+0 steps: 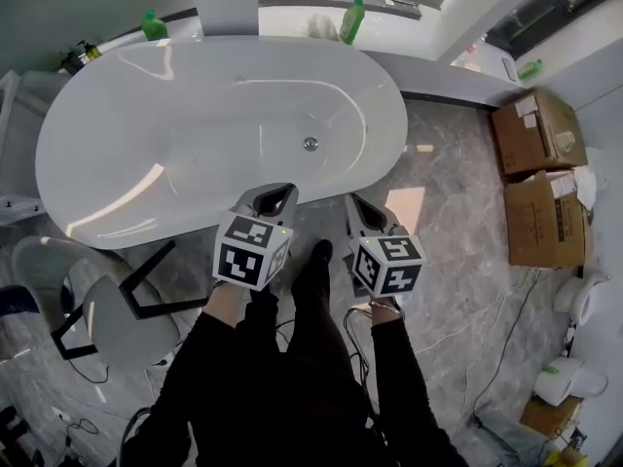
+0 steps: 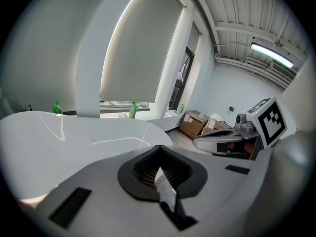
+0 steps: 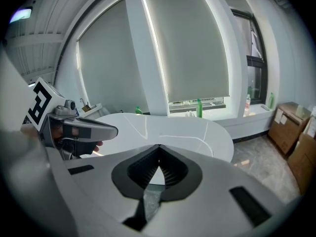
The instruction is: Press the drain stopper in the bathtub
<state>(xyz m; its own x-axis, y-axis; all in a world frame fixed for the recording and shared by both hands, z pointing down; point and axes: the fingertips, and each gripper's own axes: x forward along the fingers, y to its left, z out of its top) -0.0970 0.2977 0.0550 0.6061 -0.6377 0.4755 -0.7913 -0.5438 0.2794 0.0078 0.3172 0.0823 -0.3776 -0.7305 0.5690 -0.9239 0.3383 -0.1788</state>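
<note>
The white oval bathtub (image 1: 117, 154) fills the upper left of the head view. Its round metal drain stopper (image 1: 311, 144) sits on the tub floor towards the right end. My left gripper (image 1: 280, 195) hangs over the tub's near rim, just below the stopper, shut with nothing in it. My right gripper (image 1: 354, 204) is beside it over the marble floor, outside the tub, also shut and holding nothing. The left gripper view looks over the shut left gripper (image 2: 159, 149) onto the tub rim (image 2: 74, 132); the right gripper view shows the shut right gripper (image 3: 158, 148) and the tub (image 3: 173, 132). Neither gripper view shows the stopper.
Green bottles (image 1: 352, 19) (image 1: 154, 25) stand on the window ledge behind the tub. Cardboard boxes (image 1: 540, 134) are stacked at the right wall. A chair with a black frame (image 1: 107, 305) stands at the lower left. Cables lie on the marble floor (image 1: 458, 232).
</note>
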